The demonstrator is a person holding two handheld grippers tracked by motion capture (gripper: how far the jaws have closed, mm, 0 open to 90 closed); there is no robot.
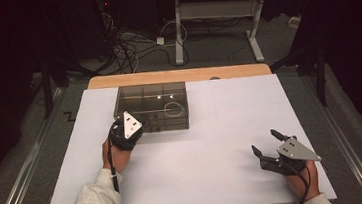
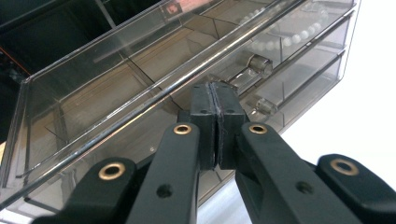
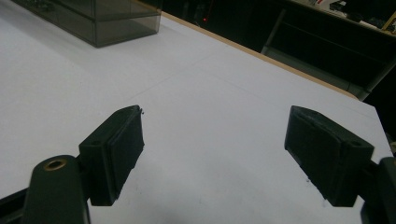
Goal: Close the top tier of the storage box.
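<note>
Dark room, cables [image 1: 128,47] (tangled), desk [image 1: 220,8]

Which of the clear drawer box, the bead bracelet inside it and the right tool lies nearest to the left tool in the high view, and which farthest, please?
From the left tool:
1. Clear drawer box, touching its front.
2. Bead bracelet, inside the box, towards its right end.
3. Right tool, far across the white table, near the right edge.

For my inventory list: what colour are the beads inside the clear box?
White beads, clearest in the left gripper view.
</note>
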